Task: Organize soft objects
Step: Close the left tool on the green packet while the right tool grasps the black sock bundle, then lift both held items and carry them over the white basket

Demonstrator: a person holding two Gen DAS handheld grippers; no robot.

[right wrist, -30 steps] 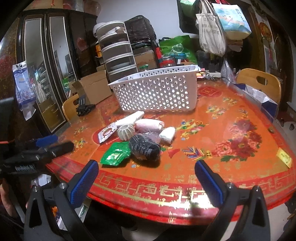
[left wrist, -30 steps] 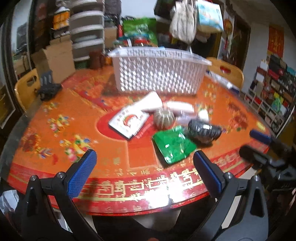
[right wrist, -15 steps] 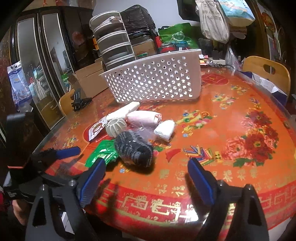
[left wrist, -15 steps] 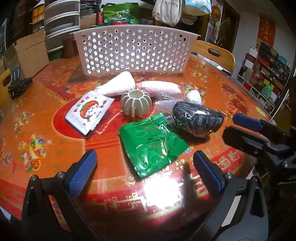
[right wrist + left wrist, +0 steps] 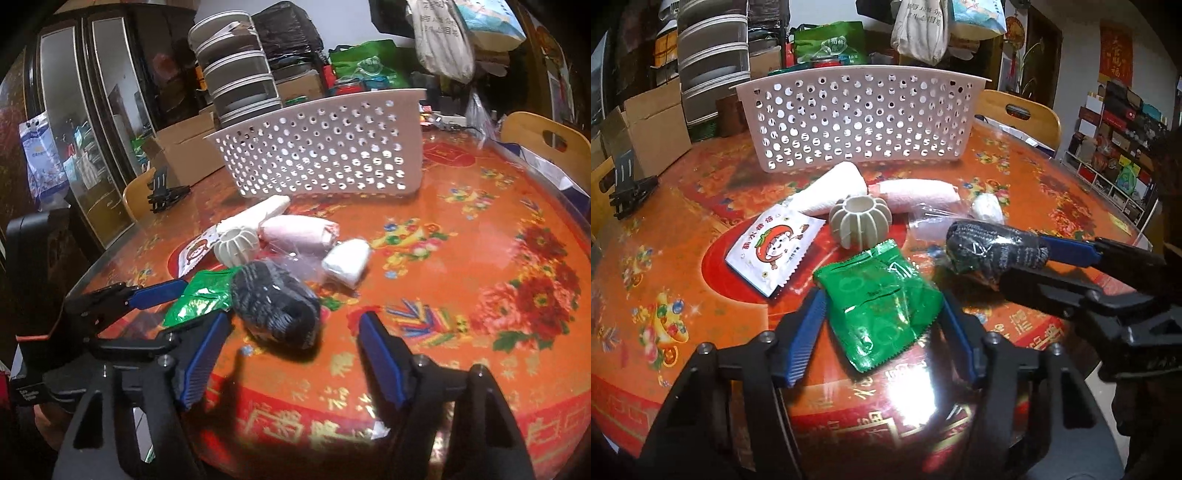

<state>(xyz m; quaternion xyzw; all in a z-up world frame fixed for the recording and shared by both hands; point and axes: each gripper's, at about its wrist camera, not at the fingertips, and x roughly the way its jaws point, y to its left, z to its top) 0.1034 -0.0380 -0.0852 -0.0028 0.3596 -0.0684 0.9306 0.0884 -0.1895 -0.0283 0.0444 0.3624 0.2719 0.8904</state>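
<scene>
A green foil packet lies near the table's front edge, between the two blue pads of my left gripper, which is open with a pad on each side of it. A black knitted bundle in clear wrap lies to its right; it also shows in the right wrist view, between the open jaws of my right gripper. Behind lie a white snack packet, a ribbed beige ball, a white roll, a pink roll and a small white bundle. A white perforated basket stands at the back.
The round table has a red and orange patterned cover. A black clip stand sits at the far left edge. Wooden chairs, cardboard boxes and stacked drawers surround the table.
Both grippers have moved forward and down toward the pile. The left gripper's jaws have narrowed around the green packet. The right gripper now straddles the black bundle.
</scene>
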